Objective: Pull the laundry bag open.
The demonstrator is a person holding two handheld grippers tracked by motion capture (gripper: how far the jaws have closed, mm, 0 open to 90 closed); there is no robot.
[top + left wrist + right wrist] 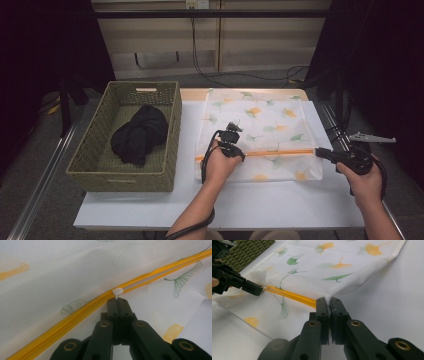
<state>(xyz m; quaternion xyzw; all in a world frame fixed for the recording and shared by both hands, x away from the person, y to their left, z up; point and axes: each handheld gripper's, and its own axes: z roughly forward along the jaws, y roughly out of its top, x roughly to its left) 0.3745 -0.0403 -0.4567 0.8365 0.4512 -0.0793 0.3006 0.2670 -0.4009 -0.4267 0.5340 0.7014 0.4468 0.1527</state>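
A white mesh laundry bag (260, 125) printed with ginkgo leaves lies flat on the white table, crossed by a yellow zipper (280, 152). My left gripper (235, 150) is shut on the zipper's white pull tab (117, 292), near the bag's left end. Past the pull the zipper's two yellow sides run apart (160, 272). My right gripper (320, 152) is shut on the bag's right edge, where the zipper ends (329, 299). In the right gripper view the left gripper (260, 290) shows at far left, at the zipper (292, 295).
A woven green basket (95, 150) stands left of the bag, holding a bundled black garment (140, 132). The table's front strip (225, 205) lies bare below the bag. Cables and dark stands line the floor beyond the table.
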